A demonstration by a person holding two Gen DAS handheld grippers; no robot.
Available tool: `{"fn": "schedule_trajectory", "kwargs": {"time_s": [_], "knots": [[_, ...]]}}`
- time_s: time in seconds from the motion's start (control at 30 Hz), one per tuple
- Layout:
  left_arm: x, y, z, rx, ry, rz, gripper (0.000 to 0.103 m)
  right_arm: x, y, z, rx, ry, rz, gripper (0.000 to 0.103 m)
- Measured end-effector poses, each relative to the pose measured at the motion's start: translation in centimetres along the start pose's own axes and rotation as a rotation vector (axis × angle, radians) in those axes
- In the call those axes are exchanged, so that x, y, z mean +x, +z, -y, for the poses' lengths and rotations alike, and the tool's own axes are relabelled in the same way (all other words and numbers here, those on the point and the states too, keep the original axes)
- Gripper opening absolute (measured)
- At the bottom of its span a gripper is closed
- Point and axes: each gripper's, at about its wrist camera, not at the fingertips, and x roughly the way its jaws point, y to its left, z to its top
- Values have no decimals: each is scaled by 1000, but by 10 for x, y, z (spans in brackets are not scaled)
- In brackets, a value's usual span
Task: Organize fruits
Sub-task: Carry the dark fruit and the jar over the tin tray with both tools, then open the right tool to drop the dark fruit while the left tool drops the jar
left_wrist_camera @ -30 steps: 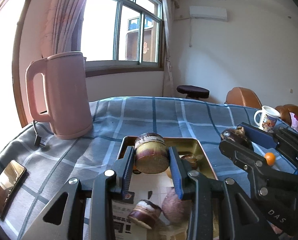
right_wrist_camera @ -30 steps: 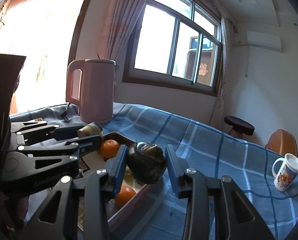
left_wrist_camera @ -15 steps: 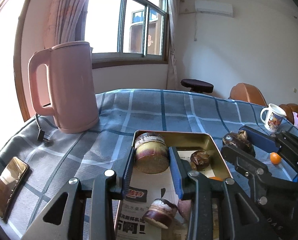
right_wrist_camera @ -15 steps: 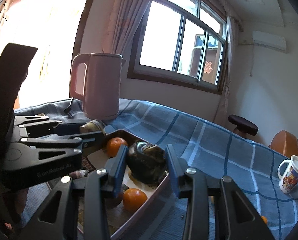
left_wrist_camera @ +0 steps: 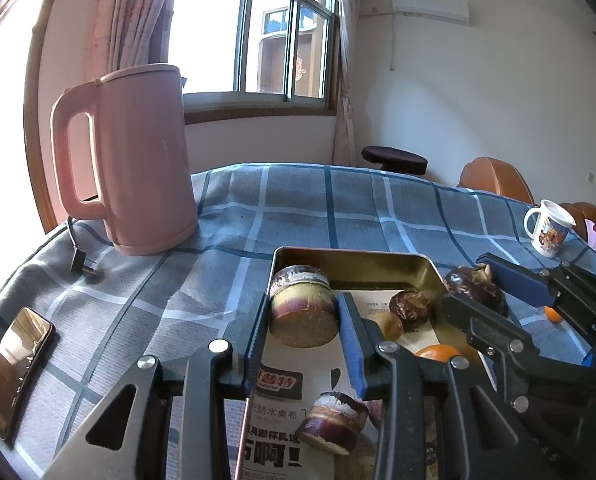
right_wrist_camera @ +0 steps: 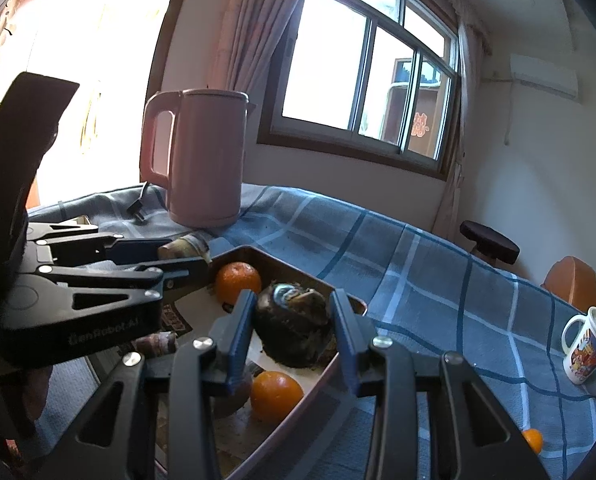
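My left gripper (left_wrist_camera: 303, 318) is shut on a cut sugarcane piece (left_wrist_camera: 303, 307) with a purple rind, held over the gold metal tray (left_wrist_camera: 354, 260). My right gripper (right_wrist_camera: 292, 326) is shut on a dark brown water chestnut (right_wrist_camera: 292, 330), held over the tray's right rim (right_wrist_camera: 318, 384); it also shows in the left wrist view (left_wrist_camera: 474, 288). In the tray lie another sugarcane piece (left_wrist_camera: 332, 418), a second dark chestnut (left_wrist_camera: 410, 310), a kiwi (left_wrist_camera: 388, 324) and oranges (right_wrist_camera: 238, 278) (right_wrist_camera: 276, 396).
A pink kettle (left_wrist_camera: 134, 160) with its plug (left_wrist_camera: 83, 266) stands at the back left of the blue checked tablecloth. A phone (left_wrist_camera: 12, 364) lies at the left edge. A white printed mug (left_wrist_camera: 548, 228) and a loose small orange (left_wrist_camera: 553, 314) sit on the right.
Both grippers have moved down and forward over the tray, each still holding its piece; the kettle and tray look nearer.
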Motion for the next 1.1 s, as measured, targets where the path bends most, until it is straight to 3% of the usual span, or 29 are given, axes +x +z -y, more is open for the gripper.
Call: {"fn": "schedule_trajectory", "kwargs": {"time_s": [0.87,1.0,1.07,1.1], "knots": [[12,-2,3,25,-1,-54,37,20,-1,-10,-41,9,-104,42],[9,-3,3,29,27,-45,45,20,-1,-9,-40,9,-105,43],[6,-2,-1,13,32,-39,56,20,-1,-8,-34,4,-104,54],[1,-2,-3,0,26,-28,66,20,-1,-7,-29,4,-102,67]]}}
